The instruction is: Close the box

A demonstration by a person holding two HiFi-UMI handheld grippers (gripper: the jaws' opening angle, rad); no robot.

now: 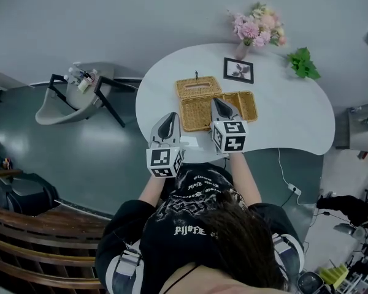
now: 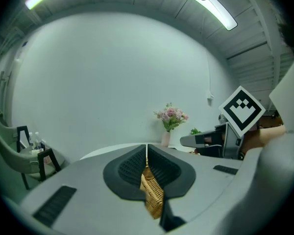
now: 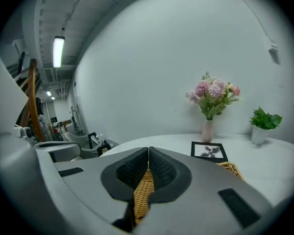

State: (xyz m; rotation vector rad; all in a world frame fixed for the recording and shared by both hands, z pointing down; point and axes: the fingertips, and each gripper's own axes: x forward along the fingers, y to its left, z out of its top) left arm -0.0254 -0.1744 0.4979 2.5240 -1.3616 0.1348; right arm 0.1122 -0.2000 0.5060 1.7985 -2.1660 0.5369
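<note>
Left claw (image 1: 170,117) and right claw (image 1: 216,101) hover pressed together, empty, by the tan woven wicker box (image 1: 249,106); next I'd flip its open lid (image 1: 197,86) down.

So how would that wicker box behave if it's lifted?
Probably light: the box is thin open weave. Likely fairly stiff yet springy; its woven edge sits straight between the shut jaws of the right gripper. Rough weave, so unlikely to slip.
</note>
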